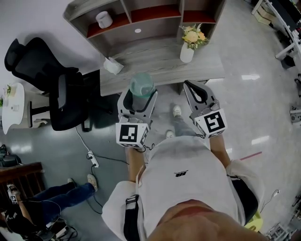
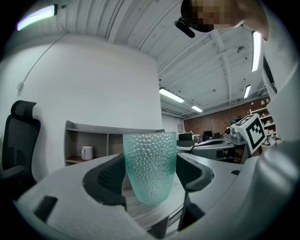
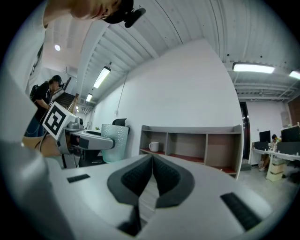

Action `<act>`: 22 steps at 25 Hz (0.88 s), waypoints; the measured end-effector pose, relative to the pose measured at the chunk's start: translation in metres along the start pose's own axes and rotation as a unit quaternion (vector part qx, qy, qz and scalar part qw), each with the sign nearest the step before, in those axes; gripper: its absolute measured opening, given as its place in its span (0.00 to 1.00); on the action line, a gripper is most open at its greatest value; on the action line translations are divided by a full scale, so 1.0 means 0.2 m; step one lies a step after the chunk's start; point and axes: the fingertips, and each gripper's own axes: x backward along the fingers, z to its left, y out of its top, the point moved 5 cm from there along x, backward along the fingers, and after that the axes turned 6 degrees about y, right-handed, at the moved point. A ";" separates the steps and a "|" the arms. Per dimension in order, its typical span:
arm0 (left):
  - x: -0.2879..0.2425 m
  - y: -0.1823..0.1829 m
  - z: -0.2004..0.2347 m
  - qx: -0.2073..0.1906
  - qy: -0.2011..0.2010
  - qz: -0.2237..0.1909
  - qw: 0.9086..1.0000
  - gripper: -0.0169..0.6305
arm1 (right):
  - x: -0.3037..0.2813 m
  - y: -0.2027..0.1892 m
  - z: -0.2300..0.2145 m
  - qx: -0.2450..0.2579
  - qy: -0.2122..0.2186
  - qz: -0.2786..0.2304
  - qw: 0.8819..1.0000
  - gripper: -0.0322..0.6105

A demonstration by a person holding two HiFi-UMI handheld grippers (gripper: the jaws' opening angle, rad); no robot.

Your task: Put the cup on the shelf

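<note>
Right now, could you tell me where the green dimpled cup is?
The green dimpled cup stands upright between the jaws of the left gripper, at the head view's centre-left, over the near edge of the grey desk.

From the cup (image 1: 141, 85) in the left gripper (image 1: 139, 98), 12 o'clock is an open lane of bare desk (image 1: 155, 63) right up to the shelf (image 1: 123, 8). A white object (image 1: 113, 65) sits at 10 o'clock and a flower vase (image 1: 186, 52) at 2. A white mug (image 1: 104, 19) takes the left bay at 11 o'clock, and the middle bay holds just a small white disc (image 1: 138, 30). An office chair (image 1: 51, 87) crowds 9 o'clock.
</note>
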 end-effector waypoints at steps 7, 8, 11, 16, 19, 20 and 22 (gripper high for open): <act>-0.18 -0.03 0.06 0.003 0.008 0.008 1.000 0.56 | -0.15 -0.02 -0.14 -0.009 0.005 -0.006 1.000 0.09; -0.21 -0.04 0.07 0.004 0.009 0.010 1.000 0.56 | -0.17 -0.02 -0.17 -0.010 0.007 -0.006 1.000 0.09; -0.29 -0.05 0.11 0.004 0.013 0.014 1.000 0.56 | -0.24 -0.03 -0.23 -0.009 0.012 -0.008 1.000 0.09; -0.43 -0.06 0.15 0.005 0.020 0.017 1.000 0.56 | -0.35 -0.05 -0.34 -0.011 0.020 -0.009 1.000 0.09; -0.51 -0.06 0.17 0.004 0.023 0.019 1.000 0.56 | -0.40 -0.06 -0.41 -0.016 0.025 -0.012 0.999 0.09; -0.54 -0.07 0.18 0.004 0.024 0.019 1.000 0.56 | -0.42 -0.06 -0.44 -0.018 0.026 -0.013 0.999 0.09; -0.59 -0.07 0.18 0.005 0.026 0.021 0.999 0.56 | -0.45 -0.07 -0.49 -0.021 0.027 -0.014 0.999 0.09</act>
